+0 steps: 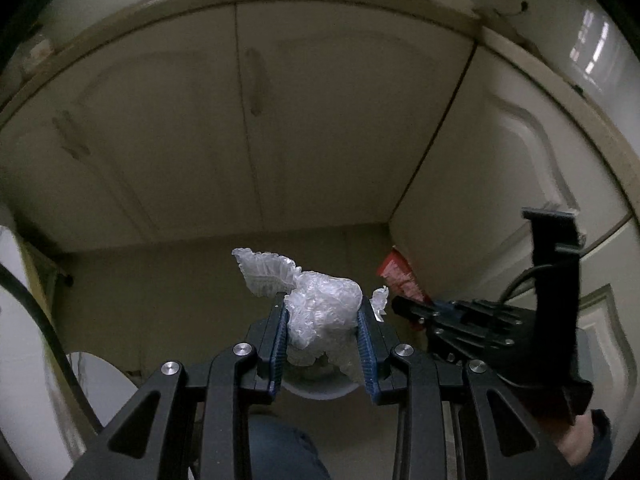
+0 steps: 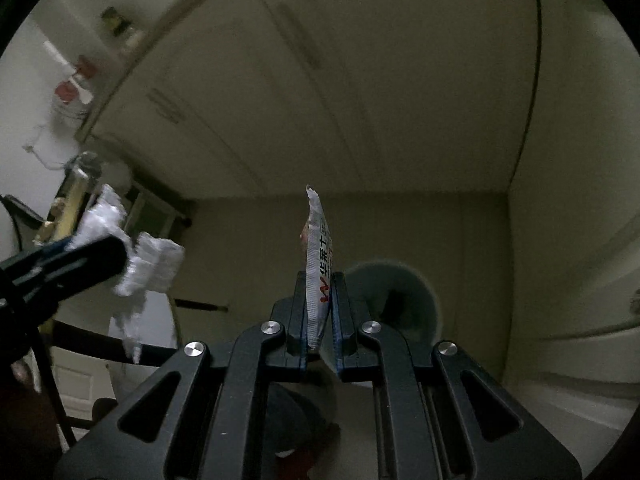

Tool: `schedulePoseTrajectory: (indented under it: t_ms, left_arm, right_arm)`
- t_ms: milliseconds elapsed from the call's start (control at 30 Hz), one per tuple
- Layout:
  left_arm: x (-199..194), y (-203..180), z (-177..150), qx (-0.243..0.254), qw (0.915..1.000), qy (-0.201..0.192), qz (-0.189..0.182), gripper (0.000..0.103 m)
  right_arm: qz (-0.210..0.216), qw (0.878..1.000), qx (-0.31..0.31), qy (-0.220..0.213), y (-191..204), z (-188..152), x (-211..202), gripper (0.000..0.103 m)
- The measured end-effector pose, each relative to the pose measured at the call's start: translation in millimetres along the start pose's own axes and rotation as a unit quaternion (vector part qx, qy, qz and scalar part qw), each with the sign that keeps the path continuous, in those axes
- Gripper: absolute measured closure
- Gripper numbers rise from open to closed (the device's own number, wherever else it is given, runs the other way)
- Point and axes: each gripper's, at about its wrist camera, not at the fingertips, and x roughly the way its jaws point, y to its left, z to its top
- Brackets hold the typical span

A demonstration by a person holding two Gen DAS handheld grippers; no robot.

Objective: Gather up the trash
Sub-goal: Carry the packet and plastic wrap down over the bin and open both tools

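The left gripper [image 1: 324, 316] has its blue-padded jaws closed partway onto a crumpled wad of clear plastic film [image 1: 320, 308], whose frilled end sticks out past the fingertips. The right gripper [image 2: 320, 292] is pinched fully together on a flat silver sachet [image 2: 318, 256] standing edge-on between its pads; it bears a red "W" and black Chinese characters, too small to read fully. Below the right jaws sits a round pale-green bin [image 2: 400, 300], its inside dark, contents not discernible. In the left view a round white rim [image 1: 320, 390] lies under the film. Cream cabinet doors [image 1: 320, 120] stand behind both grippers.
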Motion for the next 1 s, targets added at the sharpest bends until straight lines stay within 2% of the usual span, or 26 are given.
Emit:
schedulePoseTrajectory:
  t_ms: [233,300,333,433,467,500,567,600,767,1000]
  left_arm:
    - [22,-2,10,0.009,0.9998,0.013,0.011,0.067]
    - [25,-1,12,0.007,0.9998,0.014,0.015,0.057]
    - [27,-2,12,0.005,0.9997,0.013,0.018,0.054]
    - [32,0,16,-0.003,0.9997,0.013,0.023,0.042]
    - [34,-1,18,-0.006,0.9996,0.012,0.024,0.037]
    - [36,-4,20,-0.008,0.9996,0.011,0.025,0.034]
    - [35,-5,19,-0.008,0.9996,0.006,0.028,0.03]
    - [35,-6,20,-0.007,0.9995,0.004,0.031,0.028]
    - [20,-20,18,-0.007,0.9989,-0.015,0.044,0.022]
    - [-8,-27,16,-0.016,0.9969,-0.059,0.049,0.016]
  right_arm:
    - [-0.009,1.0,0.015,0.018,-17,-2,20,0.088]
    - [-0.012,1.0,0.017,0.018,-13,1,22,0.077]
    - [-0.014,1.0,0.018,0.018,-14,1,22,0.066]
    - [-0.016,1.0,0.018,0.017,-14,2,22,0.053]
    - [-0.016,1.0,0.019,0.016,-13,2,21,0.04]
    - [-0.016,1.0,0.022,0.015,-15,1,19,0.032]
    - [-0.017,0.999,0.033,0.008,-18,-1,15,0.005]
    - [-0.021,0.999,0.037,0.005,-15,-3,15,0.001]
    - [-0.047,0.998,0.05,0.002,-16,-6,6,0.0]
    - [-0.049,0.997,0.051,-0.029,3,-3,-22,0.0]
